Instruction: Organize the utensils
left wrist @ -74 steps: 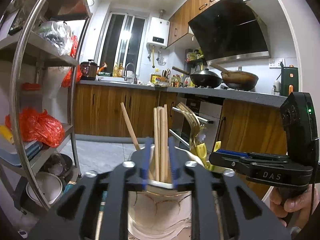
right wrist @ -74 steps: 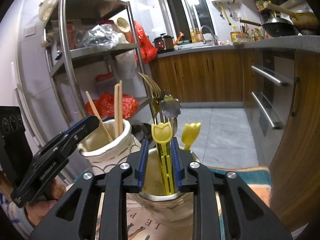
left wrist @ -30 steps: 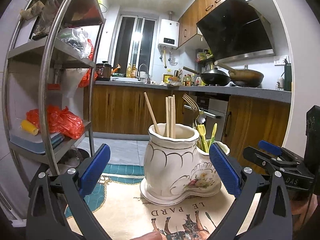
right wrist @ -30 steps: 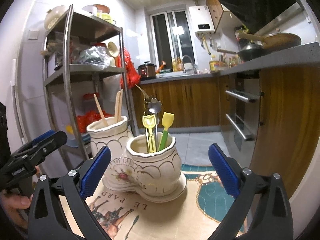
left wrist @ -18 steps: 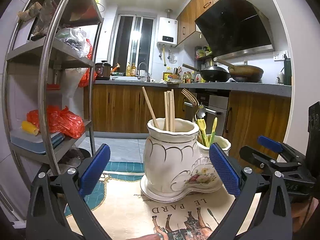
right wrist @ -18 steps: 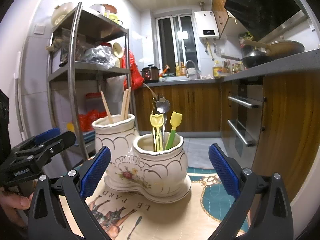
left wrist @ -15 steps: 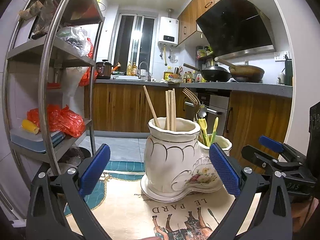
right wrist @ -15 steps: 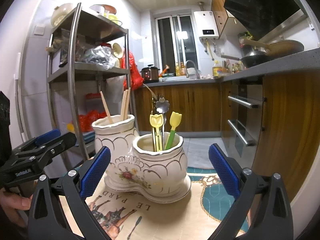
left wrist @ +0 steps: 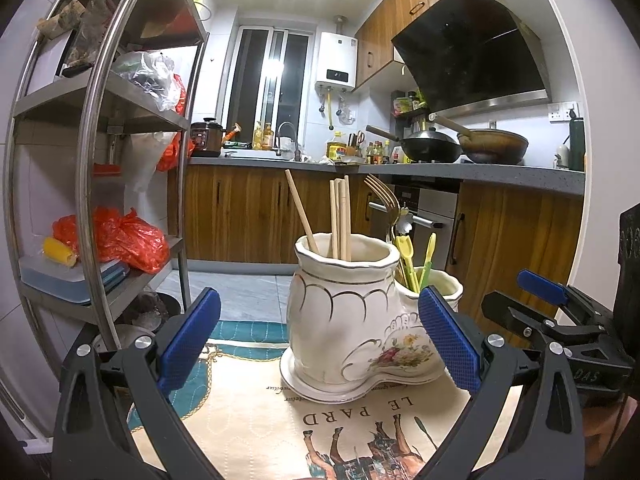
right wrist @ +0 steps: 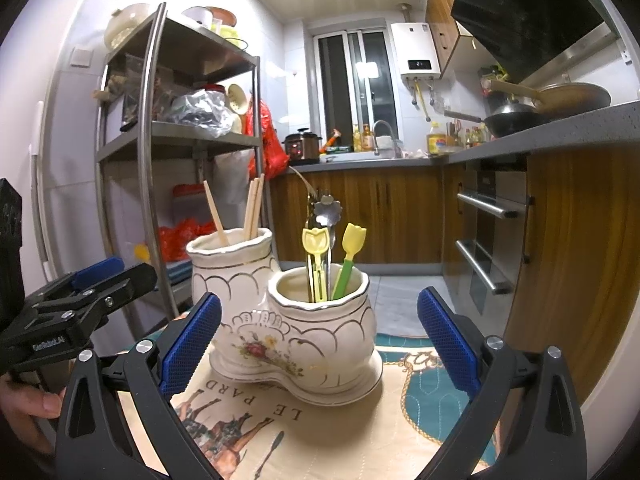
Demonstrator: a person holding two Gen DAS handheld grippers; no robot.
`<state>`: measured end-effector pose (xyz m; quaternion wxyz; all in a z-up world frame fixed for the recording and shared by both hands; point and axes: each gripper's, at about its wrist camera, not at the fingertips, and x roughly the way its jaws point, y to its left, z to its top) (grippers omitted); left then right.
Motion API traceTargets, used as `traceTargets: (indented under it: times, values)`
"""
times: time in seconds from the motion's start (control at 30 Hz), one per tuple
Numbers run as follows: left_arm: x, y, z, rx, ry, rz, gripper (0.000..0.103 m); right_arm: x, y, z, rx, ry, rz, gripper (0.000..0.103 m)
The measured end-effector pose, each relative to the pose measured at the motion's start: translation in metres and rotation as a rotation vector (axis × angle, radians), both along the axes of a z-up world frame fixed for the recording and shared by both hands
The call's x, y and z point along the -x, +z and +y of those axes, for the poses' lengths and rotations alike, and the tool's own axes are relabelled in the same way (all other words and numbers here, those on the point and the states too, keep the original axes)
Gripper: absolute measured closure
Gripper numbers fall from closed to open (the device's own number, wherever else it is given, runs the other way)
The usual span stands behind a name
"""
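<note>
A white two-part ceramic holder [left wrist: 344, 320] [right wrist: 296, 332] stands on a printed cloth [left wrist: 256, 432] [right wrist: 360, 432]. Its tall part holds wooden chopsticks [left wrist: 340, 216] [right wrist: 252, 208]. Its low part [right wrist: 320, 320] holds a gold fork [left wrist: 382, 196], a flower-ended metal utensil [right wrist: 327, 208] and yellow tulip-topped utensils [right wrist: 316, 242] [left wrist: 402, 246]. My left gripper [left wrist: 318, 344] is open, held back from the tall part, nothing between its blue pads [left wrist: 188, 340]. My right gripper [right wrist: 318, 344] is open in front of the low part, also empty. Each gripper shows at the other view's edge.
A steel shelf rack [left wrist: 100, 168] [right wrist: 160, 152] with bags and boxes stands to the left. Wooden cabinets and a grey counter [left wrist: 460, 172] with woks run behind and to the right. An oven front with bar handles [right wrist: 484, 208] is close on the right. A hand [right wrist: 24, 404] holds the left tool.
2.5 s ago both grippers were shut, left on chopsticks, right on a yellow utensil. Both let go, opened wide and drew back; over the last second they hardly moved.
</note>
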<state>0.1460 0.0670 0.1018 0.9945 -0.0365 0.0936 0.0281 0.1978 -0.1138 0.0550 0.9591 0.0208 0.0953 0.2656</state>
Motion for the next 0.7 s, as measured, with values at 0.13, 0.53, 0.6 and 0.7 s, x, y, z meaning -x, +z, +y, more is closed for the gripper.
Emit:
traceTargets:
  times: [0.13, 0.53, 0.6, 0.7]
  values:
    - [0.0000, 0.0000, -0.0003, 0.000, 0.000, 0.000, 0.005, 0.0002, 0.0003, 0.0000, 0.001, 0.000, -0.001, 0.005]
    - [-0.0004, -0.0002, -0.0008, -0.001, -0.005, 0.003, 0.005, 0.0003, 0.0004, 0.0001, 0.002, 0.000, -0.001, 0.005]
    - [-0.0006, -0.0001, -0.0013, -0.001, -0.007, 0.004, 0.005, 0.0002, 0.0005, 0.0003, 0.002, 0.000, -0.001, 0.005]
    - [-0.0010, 0.0000, -0.0010, -0.002, -0.008, 0.004, 0.005, 0.0002, 0.0004, 0.0003, 0.002, -0.001, -0.001, 0.005]
